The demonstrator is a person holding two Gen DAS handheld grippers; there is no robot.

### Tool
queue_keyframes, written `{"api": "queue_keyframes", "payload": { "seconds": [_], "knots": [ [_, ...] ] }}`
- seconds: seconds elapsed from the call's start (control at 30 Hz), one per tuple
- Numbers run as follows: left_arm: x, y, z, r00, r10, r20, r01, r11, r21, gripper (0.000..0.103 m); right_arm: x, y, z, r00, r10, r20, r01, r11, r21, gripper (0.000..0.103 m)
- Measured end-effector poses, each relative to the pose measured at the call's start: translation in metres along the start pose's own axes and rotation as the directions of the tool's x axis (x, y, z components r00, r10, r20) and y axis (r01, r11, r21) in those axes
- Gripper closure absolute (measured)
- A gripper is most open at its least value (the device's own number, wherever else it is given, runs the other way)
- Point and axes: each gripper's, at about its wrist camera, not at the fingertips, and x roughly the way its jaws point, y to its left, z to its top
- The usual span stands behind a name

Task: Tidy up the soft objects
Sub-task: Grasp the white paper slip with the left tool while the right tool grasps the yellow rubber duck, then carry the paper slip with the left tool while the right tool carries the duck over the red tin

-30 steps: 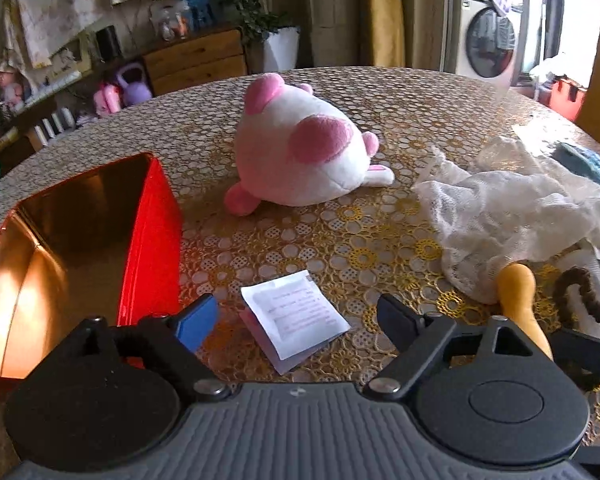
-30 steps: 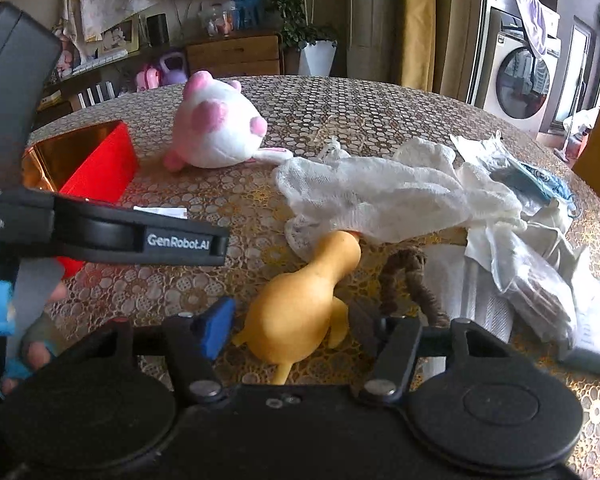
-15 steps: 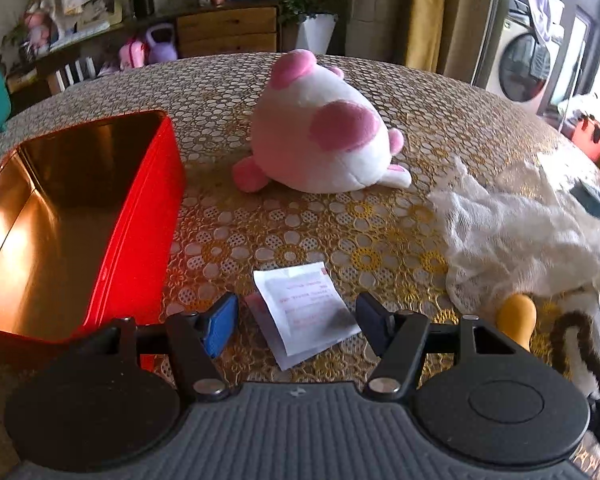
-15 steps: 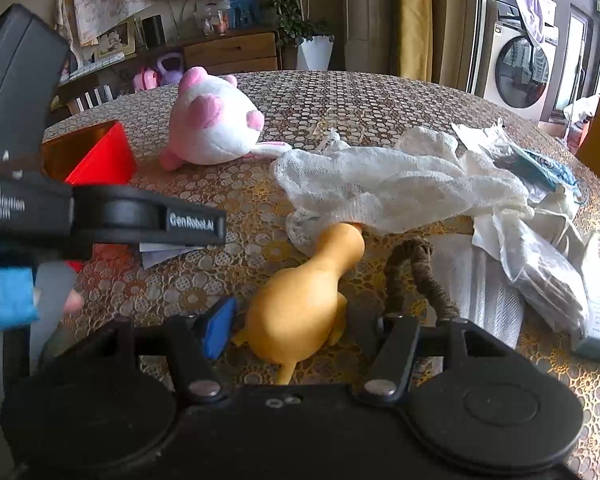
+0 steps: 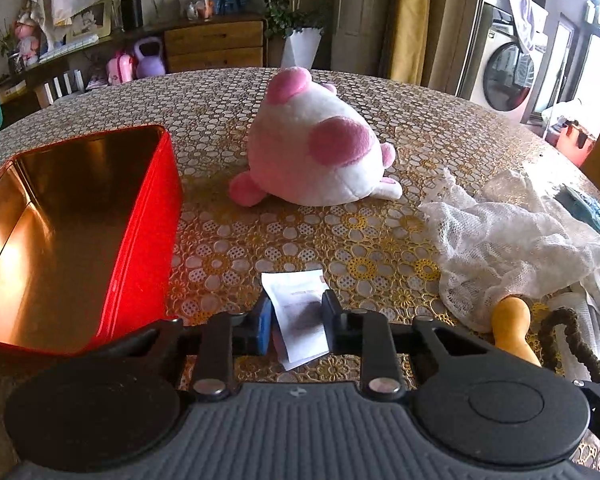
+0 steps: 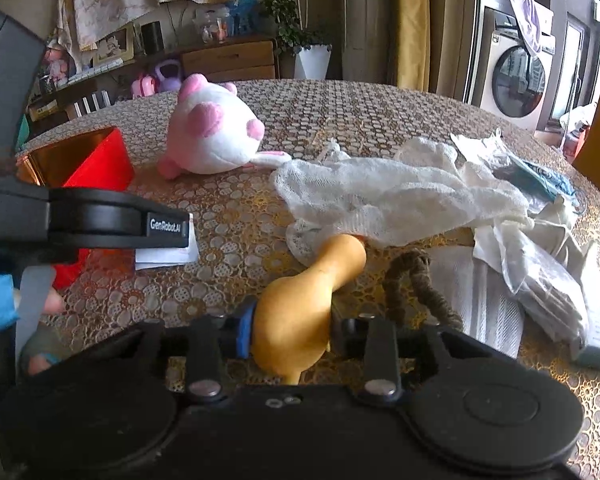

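Note:
My left gripper [image 5: 296, 322] hangs low over the flowered table, its jaws closing on a white paper slip [image 5: 294, 300] that looks pinched narrow between the pads. My right gripper [image 6: 292, 334] is also closing, and its pads press the fat body of a yellow soft toy [image 6: 300, 312] whose neck points away. The same toy's head [image 5: 510, 320] shows at the right in the left wrist view. A pink and white plush [image 5: 312, 156] lies on its side mid-table. A white mesh cloth [image 6: 380, 196] is crumpled beyond the toy.
An open red tin [image 5: 156, 240] with a gold inside stands at the left. A brown cord [image 6: 412, 280], plastic bags [image 6: 540, 280] and a blue mask [image 6: 540, 176] crowd the right. The left gripper's body [image 6: 100, 224] and a hand [image 6: 48, 304] fill the right view's left edge.
Both pairs of jaws have narrowed. The left pads came in on the paper slip and the view levelled out. The right pads closed onto the yellow toy, which stayed in place.

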Motion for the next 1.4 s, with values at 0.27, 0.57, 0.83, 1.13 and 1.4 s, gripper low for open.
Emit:
{"api": "queue_keyframes", "payload": {
  "seconds": [0.27,0.57,0.83,1.13,1.4],
  "knots": [
    [-0.009,0.009,0.000,0.998,-0.064,0.027,0.064,0.998,0.007,0.091,-0.016,0.002,-0.002,0.999,0.031,0.036,-0.031,1.000,0.000,0.073],
    [-0.032,0.015,-0.006,0.993,-0.116,0.038,0.115,0.993,0.023,0.095,-0.043,0.008,0.002,0.993,0.086,0.082,-0.084,0.996,-0.021,0.074],
    [-0.063,0.033,-0.001,0.986,-0.162,0.049,0.161,0.987,0.010,0.095,-0.065,0.012,0.010,0.986,0.128,0.111,-0.124,0.992,-0.036,0.074],
    [-0.100,0.069,0.019,0.983,-0.164,0.078,0.163,0.986,0.025,0.095,-0.081,0.034,0.031,0.973,0.188,0.130,-0.176,0.979,-0.101,0.074],
    [-0.119,0.111,0.042,0.986,-0.136,0.095,0.132,0.990,0.044,0.095,-0.084,0.076,0.056,0.956,0.258,0.139,-0.229,0.954,-0.194,0.074]
  ]
}}
